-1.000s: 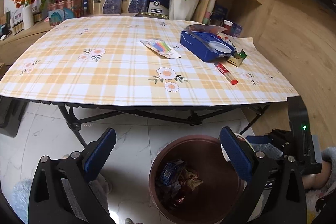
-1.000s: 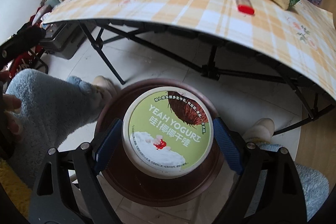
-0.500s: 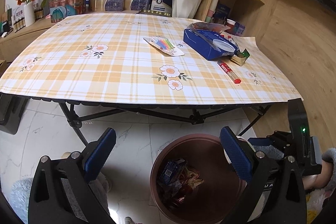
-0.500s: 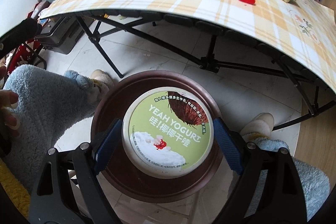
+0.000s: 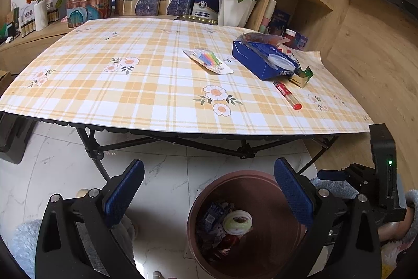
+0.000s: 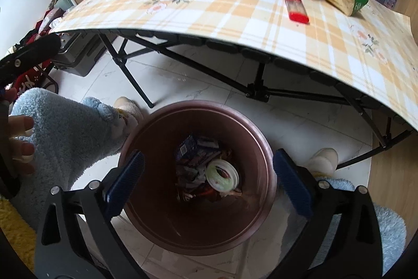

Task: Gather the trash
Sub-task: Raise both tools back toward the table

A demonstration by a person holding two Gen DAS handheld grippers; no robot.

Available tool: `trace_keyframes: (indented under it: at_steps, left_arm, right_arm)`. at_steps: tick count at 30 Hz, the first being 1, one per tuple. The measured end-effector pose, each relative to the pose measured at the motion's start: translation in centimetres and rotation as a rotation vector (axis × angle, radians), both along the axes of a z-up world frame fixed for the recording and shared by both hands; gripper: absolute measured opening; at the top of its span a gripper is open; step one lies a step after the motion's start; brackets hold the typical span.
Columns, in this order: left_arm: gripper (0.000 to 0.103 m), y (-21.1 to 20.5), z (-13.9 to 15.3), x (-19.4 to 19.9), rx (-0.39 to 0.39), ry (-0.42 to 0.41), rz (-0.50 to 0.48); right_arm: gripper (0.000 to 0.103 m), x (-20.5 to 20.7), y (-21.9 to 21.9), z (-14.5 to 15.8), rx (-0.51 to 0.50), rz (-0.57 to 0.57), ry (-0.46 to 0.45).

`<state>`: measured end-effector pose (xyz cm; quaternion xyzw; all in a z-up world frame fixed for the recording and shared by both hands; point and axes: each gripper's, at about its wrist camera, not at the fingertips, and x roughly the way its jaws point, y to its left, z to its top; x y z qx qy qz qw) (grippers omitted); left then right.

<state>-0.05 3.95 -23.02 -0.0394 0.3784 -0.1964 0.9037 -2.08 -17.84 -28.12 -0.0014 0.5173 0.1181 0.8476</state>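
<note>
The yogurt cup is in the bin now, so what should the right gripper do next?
Probably lift toward the table's red packet: the right gripper is open and empty over the bin, the yogurt cup lies inside, and trash remains there.

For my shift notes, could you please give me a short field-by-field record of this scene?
bin: brown bin on the floor, before the table
yogurt cup: yogurt cup lies inside, on wrappers
right gripper: right gripper over the bin, fingers just opened, nothing between them
left gripper: left gripper open, empty
left on table: blue box, red tube, candle pack
</note>
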Motion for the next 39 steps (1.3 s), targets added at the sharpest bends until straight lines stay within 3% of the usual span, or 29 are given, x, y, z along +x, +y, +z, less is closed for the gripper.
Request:
trace_keyframes:
  at_steps: [8, 17, 20, 26, 29, 31, 33, 35, 37, 39]
  left_arm:
    - [0.097, 0.2, 0.1, 0.5, -0.012, -0.011, 0.032]
    - [0.097, 0.3, -0.3, 1.7, 0.003, 0.006, 0.086]
    - [0.097, 0.1, -0.5, 2.4, 0.005, 0.033, 0.079]
    - [0.097, -1.6, 0.1, 4.5, 0.106, 0.073, 0.092]
    - [0.097, -2.4, 1.9, 5.9, 0.07, 0.044, 0.074]
    - [0.097, -3.3, 2.9, 7.9, 0.056, 0.053, 0.071]
    - [0.087, -3.9, 3.7, 10.6, 0.01, 0.082, 0.087]
    - [0.064, -4.5, 3.9, 13.2, -0.029, 0.129, 0.106]
    - [0.055, -4.9, 3.7, 16.6, -0.096, 0.196, 0.135]
    - [0.051, -5.7, 3.4, 19.2, -0.1, 0.213, 0.153]
  right_arm:
    - [0.097, -0.4, -2.0, 2.0, 0.064, -0.081, -0.08]
    - [0.097, -0.2, -5.9, 4.7, 0.184, -0.225, -0.233]
    - [0.097, 0.4, -6.6, 5.0, 0.195, -0.241, -0.248]
    - [0.097, 1.7, -8.6, 4.9, 0.241, -0.302, -0.244]
    - [0.097, 2.5, -9.7, 5.0, 0.269, -0.317, -0.24]
    - [0.097, 3.1, -9.8, 5.2, 0.203, -0.337, -0.232]
    - [0.097, 3.8, -9.9, 5.4, 0.171, -0.329, -0.225]
    - [0.097, 4.4, -10.2, 5.8, 0.163, -0.327, -0.23]
    - [0.097, 4.7, -10.4, 6.4, 0.151, -0.318, -0.247]
    - [0.097, 5.1, -10.5, 7.0, 0.124, -0.303, -0.267]
